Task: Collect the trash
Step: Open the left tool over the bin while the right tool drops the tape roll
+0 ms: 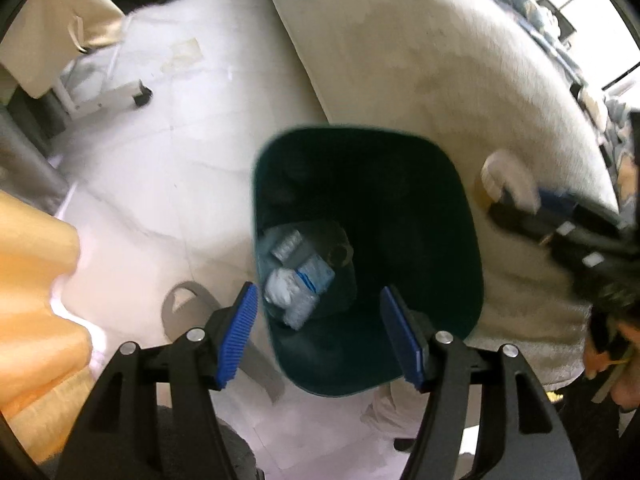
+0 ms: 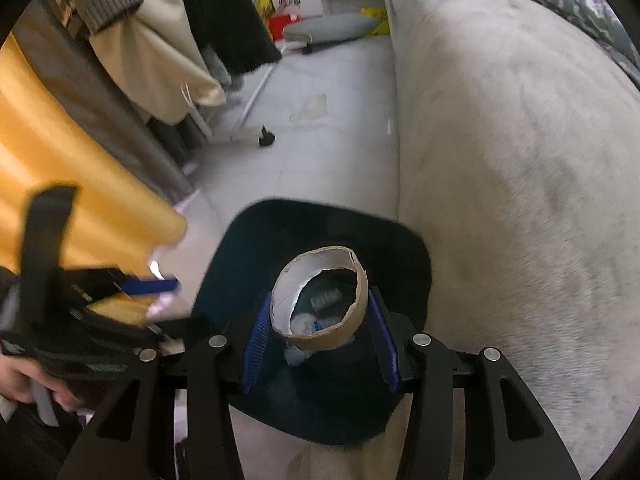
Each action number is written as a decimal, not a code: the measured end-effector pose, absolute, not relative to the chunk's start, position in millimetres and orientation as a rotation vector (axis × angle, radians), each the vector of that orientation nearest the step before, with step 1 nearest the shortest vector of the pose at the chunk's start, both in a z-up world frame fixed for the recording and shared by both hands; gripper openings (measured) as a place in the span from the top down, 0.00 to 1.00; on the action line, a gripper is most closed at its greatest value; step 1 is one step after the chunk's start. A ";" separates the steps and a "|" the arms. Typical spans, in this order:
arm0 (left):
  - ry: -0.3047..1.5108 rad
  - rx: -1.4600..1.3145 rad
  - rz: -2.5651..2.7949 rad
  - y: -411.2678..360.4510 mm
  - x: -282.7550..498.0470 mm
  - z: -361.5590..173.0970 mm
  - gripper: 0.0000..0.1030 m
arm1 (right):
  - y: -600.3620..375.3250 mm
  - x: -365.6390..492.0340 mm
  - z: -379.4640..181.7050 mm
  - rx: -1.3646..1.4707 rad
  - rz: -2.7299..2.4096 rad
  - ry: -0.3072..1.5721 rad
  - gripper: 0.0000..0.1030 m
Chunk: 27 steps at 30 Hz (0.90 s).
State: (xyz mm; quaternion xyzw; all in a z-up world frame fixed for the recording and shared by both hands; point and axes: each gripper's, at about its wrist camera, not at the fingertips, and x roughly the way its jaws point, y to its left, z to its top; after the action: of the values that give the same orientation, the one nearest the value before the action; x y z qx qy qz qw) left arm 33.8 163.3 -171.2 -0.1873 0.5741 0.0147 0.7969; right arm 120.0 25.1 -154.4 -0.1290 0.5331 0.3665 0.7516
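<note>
the right hand-held gripper (image 2: pixel 318 338) grips a cardboard tube (image 2: pixel 320 304) between its pads, right above the dark green bin (image 2: pixel 416 264) beside the sofa (image 2: pixel 520 160). the left hand-held gripper (image 1: pixel 320 332) hangs wide open and empty. this looks like the drop-off step: next, release the tube into the bin.

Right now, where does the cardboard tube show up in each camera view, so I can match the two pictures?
Left wrist view: the cardboard tube sits at the right edge, blurred, in the right tongs, beside the bin's rim.
Right wrist view: the tube is low in the centre, between the blue pads, above the bin's opening.
Shared landmark: the dark green bin against the pale sofa.
</note>
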 end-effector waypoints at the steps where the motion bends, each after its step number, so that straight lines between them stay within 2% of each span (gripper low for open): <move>1: 1.210 -0.405 0.042 166.6 31.2 -166.2 0.36 | 26.6 120.1 -158.7 -0.288 0.797 1.176 0.53; 8: 1.084 -0.371 0.069 177.4 19.9 -131.4 0.42 | 36.8 115.0 -178.7 -0.314 0.800 1.240 0.53; 14: 0.982 -0.338 0.070 185.2 21.9 -108.9 0.54 | 44.4 108.7 -200.3 -0.377 0.791 1.302 0.53; 21: 0.878 -0.349 0.073 184.6 17.5 -81.6 0.61 | 49.1 101.9 -218.4 -0.454 0.780 1.335 0.52; 25: 0.833 -0.307 0.066 175.6 18.8 -65.1 0.61 | 49.9 99.6 -217.6 -0.483 0.769 1.319 0.41; 27: 0.809 -0.295 0.053 169.7 19.5 -57.3 0.61 | 49.1 99.5 -210.8 -0.466 0.775 1.309 0.40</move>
State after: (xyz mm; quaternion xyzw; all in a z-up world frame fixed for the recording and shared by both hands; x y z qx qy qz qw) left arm 19.5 169.7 -57.3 -0.1430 0.3920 0.0256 0.9084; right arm 99.5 49.1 -210.8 -0.2091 0.5876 0.3477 0.7000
